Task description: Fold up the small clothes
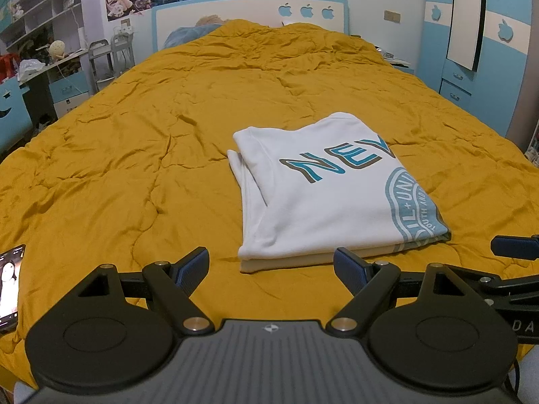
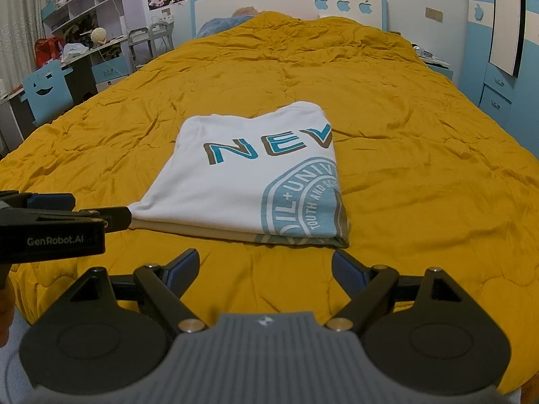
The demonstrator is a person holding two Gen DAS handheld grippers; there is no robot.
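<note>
Left gripper (image 1: pixel 271 266): jaws spread wide and holding nothing, hovering low over the quilt just short of the shirt's near edge, toward its left corner.
Phone (image 1: pixel 10 286): lies lit at the far left of the quilt, well apart from the shirt; best kept out of any sweep of the arm.
Yellow quilt (image 1: pixel 134 141): covers the bed, rumpled and soft, so I judge anything pressed into it will sink and drag creases along.
White T-shirt (image 2: pixel 256 175): sits mid-bed as a flat rectangle of several layers, blue lettering and a round crest on top, near edge squared and the stacked layers showing along it.
Step in hand: it looks nearly folded; what is left, as I read it, is either one more fold in half or simply tidying.
Doing it well: take both near corners at once, pinch every layer at each corner, lift only slightly, carry the edge forward level, and lay it on the far edge without twisting.
Right gripper (image 2: pixel 266 262): likewise fully open and empty, just in front of the shirt's near right corner, not touching it.
Risk: catching only the top layer would peel the stack apart.
</note>
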